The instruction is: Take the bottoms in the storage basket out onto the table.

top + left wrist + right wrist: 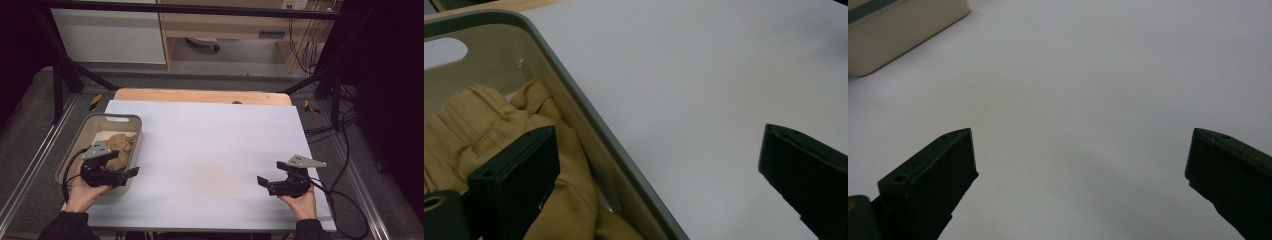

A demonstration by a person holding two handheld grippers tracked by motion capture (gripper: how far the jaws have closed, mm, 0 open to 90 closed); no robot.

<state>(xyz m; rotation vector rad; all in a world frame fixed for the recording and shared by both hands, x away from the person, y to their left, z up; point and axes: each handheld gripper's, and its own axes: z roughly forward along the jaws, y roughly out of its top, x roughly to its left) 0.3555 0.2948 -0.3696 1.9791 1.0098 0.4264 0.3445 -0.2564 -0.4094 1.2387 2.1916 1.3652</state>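
black grippers (131,172) – grey three-cornered plates | black cables | black jaws – screw holes | dark sleeves

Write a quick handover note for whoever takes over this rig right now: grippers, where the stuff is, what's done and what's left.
Left gripper: open, astride the near right wall of the grey bin, one jaw over the tan cloth.
Right gripper: open, holding nothing, over the white sheet at the right.
Done: nothing gripped; the cloth lies bunched inside the bin.
Left: probably grip the cloth and lift it out onto the sheet.
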